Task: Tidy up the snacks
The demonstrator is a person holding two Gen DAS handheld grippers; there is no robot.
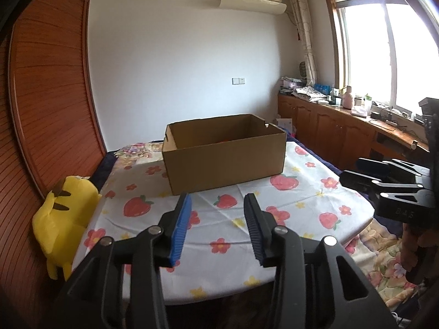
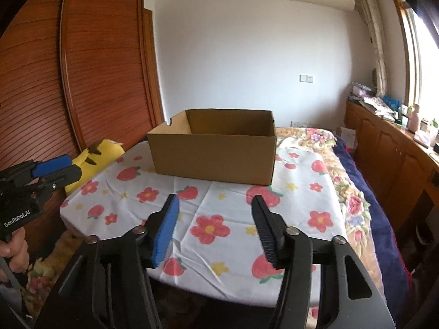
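Both the left gripper point(image 1: 218, 201) and right gripper point(image 2: 215, 203) have fingers spread (nothing between) before the cardboard box point(image 1: 225, 159).

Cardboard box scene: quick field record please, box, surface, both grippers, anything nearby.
box: open-topped cardboard box, upright on table, something orange barely visible inside
surface: strawberry-and-flower cloth, no snacks lying on it
left gripper: open, nothing between its pads, short of the box
right gripper: open, nothing between its pads, short of the box
nearby: yellow plush toy at the table's left edge
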